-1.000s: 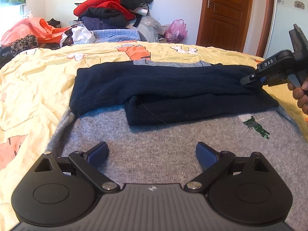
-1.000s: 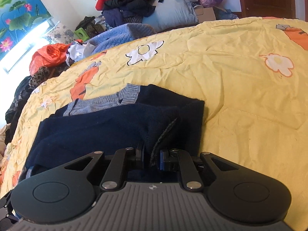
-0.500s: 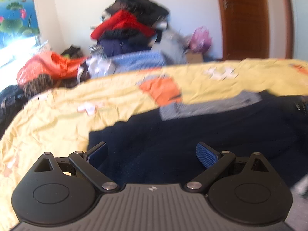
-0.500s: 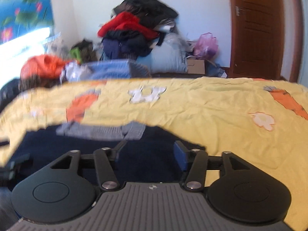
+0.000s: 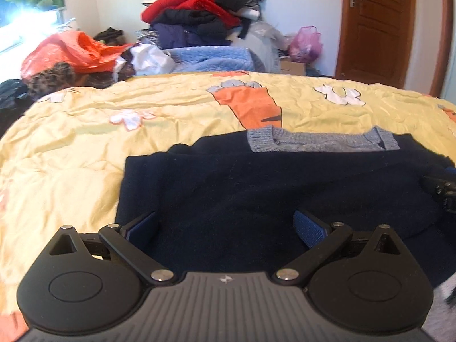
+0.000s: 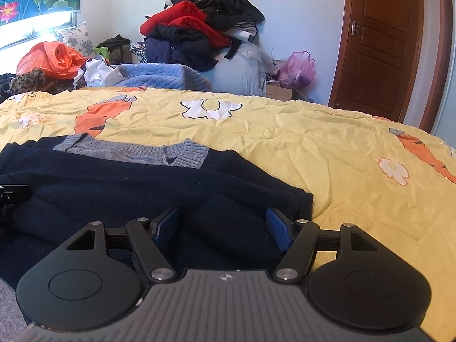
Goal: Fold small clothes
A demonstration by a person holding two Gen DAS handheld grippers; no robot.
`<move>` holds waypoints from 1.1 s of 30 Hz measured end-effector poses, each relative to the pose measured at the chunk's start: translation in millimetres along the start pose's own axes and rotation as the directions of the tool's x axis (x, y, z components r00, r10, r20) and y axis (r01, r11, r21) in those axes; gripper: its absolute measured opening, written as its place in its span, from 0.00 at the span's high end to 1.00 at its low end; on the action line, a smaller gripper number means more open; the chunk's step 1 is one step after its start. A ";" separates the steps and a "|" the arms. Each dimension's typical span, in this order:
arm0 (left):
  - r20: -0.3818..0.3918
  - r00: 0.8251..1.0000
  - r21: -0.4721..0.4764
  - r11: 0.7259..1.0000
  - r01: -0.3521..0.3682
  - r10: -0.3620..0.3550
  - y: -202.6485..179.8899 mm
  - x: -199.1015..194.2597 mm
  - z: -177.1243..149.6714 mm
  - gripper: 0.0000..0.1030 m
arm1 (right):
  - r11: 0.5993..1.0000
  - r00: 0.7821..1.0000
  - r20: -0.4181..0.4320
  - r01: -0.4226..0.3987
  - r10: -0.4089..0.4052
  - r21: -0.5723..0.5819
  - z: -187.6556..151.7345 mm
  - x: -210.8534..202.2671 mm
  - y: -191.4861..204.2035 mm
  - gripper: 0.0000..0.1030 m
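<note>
A small sweater lies on the yellow bedspread with its dark navy sleeves folded across it and a grey ribbed collar at the far side. Grey body fabric shows at the lower right of the left wrist view. My left gripper stands open over the sweater's left part, nothing pinched. My right gripper hovers over the sweater's right end, its jaws opening, the navy fabric below them but not pressed by the pads. Each gripper's tip shows at the edge of the other view.
The yellow bedspread with carrot and flower prints stretches far and right. Beyond the bed are a heap of clothes, a blue quilted blanket, an orange plastic bag, a pink bag and a brown door.
My right gripper let go of the navy sleeve end and its jaws spread apart. My left gripper moved forward from the grey body onto the navy sleeves. Both views swung to face the far wall.
</note>
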State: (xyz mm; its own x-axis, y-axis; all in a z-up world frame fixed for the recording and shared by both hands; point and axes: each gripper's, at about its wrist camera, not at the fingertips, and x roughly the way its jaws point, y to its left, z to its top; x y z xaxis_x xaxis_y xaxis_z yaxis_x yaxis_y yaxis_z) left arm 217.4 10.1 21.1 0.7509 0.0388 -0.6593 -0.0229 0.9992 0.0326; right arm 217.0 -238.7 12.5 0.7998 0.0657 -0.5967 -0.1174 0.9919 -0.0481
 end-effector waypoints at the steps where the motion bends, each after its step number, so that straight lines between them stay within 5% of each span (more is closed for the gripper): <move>1: 0.007 1.000 -0.010 0.999 0.030 -0.030 -2.2 -5.7 0.4 0.01 | 1.000 1.000 0.000 0.002 -0.002 -0.001 -0.3 0.2 0.2 0.32; 4: 0.033 0.996 0.019 0.996 0.085 -0.085 -15.0 -18.2 1.3 0.01 | 1.000 1.000 0.000 0.003 -0.003 0.000 -0.4 0.1 0.3 0.31; 7: -0.010 0.998 0.062 0.996 0.063 -0.062 -24.8 -5.3 0.2 0.01 | 1.000 1.000 0.001 0.000 0.000 0.005 -0.6 0.3 -0.7 0.31; 11: 0.000 0.994 -0.002 0.994 0.112 -0.112 -7.7 8.3 -7.7 0.00 | 1.000 1.000 0.001 -0.001 0.001 0.005 -0.6 0.2 -0.8 0.30; 20: 0.004 1.000 0.025 0.999 0.031 -0.031 -18.1 -9.5 -6.6 0.00 | 1.000 1.000 0.000 0.002 -0.002 0.004 -0.8 0.4 -0.7 0.29; 25: 0.011 0.999 0.102 0.994 0.041 -0.042 -23.8 -17.5 -17.3 0.00 | 1.000 1.000 -0.001 0.003 -0.003 0.003 -0.8 0.6 -1.0 0.28; 28: 0.001 0.994 0.009 0.994 0.112 -0.112 -5.7 -5.4 -19.5 0.00 | 1.000 1.000 -0.001 0.002 -0.002 0.005 -0.7 0.7 -1.5 0.27; 33: 0.000 0.998 0.037 0.998 0.060 -0.060 -12.0 -9.2 -16.9 0.00 | 1.000 1.000 -0.003 0.002 -0.002 0.004 -1.1 0.6 0.2 0.25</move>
State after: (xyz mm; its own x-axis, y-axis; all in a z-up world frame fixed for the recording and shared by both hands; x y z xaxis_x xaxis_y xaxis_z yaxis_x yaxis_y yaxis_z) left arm 199.6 -2.1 14.1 0.7509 -0.0214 -0.6600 0.0466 0.9987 0.0205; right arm 216.8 -238.6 11.2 0.7984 0.0634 -0.5988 -0.1134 0.9925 -0.0461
